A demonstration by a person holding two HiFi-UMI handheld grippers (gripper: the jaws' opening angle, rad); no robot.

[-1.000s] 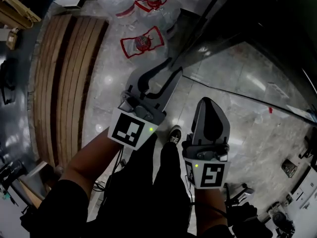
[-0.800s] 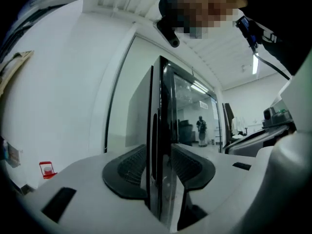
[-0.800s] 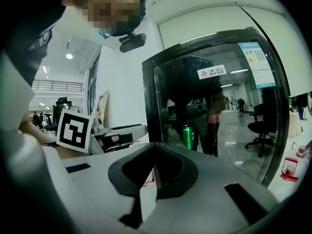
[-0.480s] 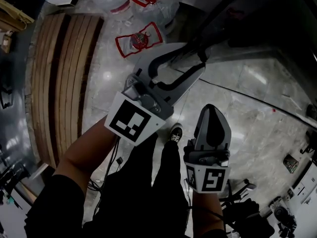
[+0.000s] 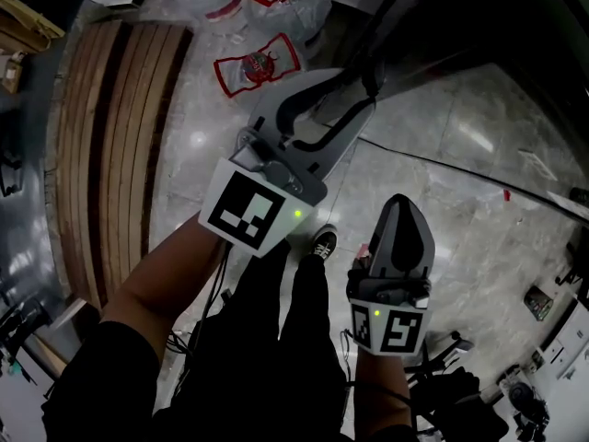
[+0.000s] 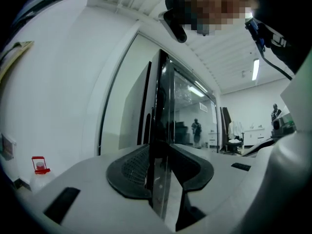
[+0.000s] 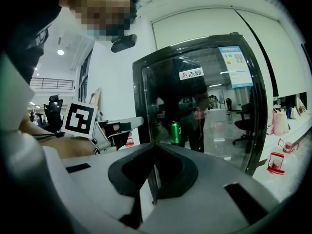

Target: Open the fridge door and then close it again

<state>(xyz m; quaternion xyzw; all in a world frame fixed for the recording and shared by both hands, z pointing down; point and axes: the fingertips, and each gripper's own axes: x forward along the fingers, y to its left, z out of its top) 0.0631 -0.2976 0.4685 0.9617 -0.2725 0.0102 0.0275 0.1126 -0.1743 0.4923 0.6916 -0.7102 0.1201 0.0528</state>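
Currently, the left gripper [image 5: 352, 95] is held level at the free edge of the fridge door [image 6: 165, 106], and that edge is taken between its fingers [image 6: 129, 172]. The fingers are closing, and in the left gripper view their dark pads are seen lying against both faces of the thin glass edge, so the door is gripped. How far the door stands from the fridge body cannot be told. In the right gripper view the door is shown from the front as a glass pane in a black frame, upright, with a green can [image 7: 175, 132] seen behind the glass and the left gripper at the pane's left edge. The right gripper [image 5: 405, 208] is held lower and nearer to the person, apart from the door and tipped a little downward. Its fingers [image 7: 131, 172] are brought together at the tips and nothing is held between them. On the shiny stone floor [image 5: 460, 164], water bottles [image 5: 258, 63] with red handles are seen beyond the left gripper, and wooden boards [image 5: 110, 145] lie to the left of them.
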